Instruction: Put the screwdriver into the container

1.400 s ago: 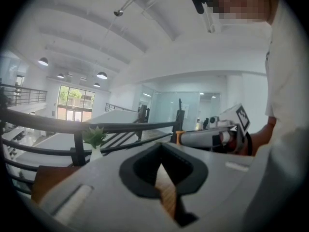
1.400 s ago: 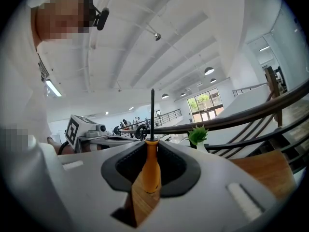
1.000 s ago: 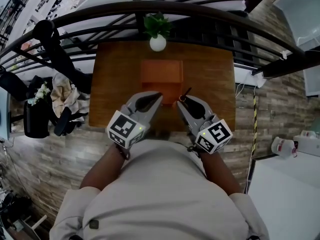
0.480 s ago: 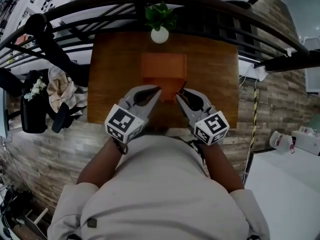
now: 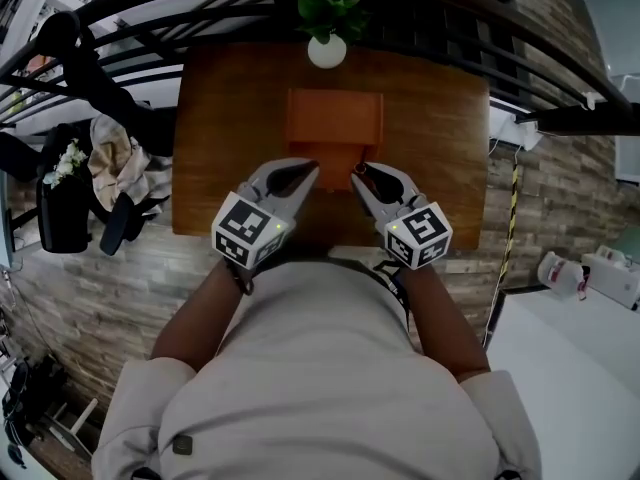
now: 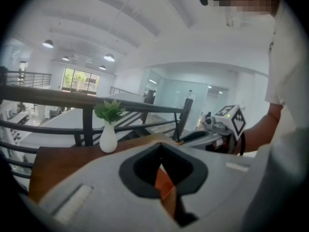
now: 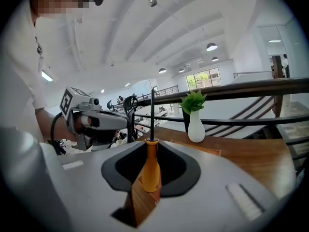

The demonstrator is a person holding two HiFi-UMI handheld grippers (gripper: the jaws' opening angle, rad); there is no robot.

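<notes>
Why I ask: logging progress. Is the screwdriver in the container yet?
Out. The screwdriver stands upright, clamped in the right gripper, by the near edge of the container.

Orange-handled screwdriver (image 7: 151,170) upright in right tool (image 5: 360,176), orange rectangular container (image 5: 334,118) just beyond

Head view steeply overhead, other two low, close, sharing vase (image 6: 108,138)
</notes>
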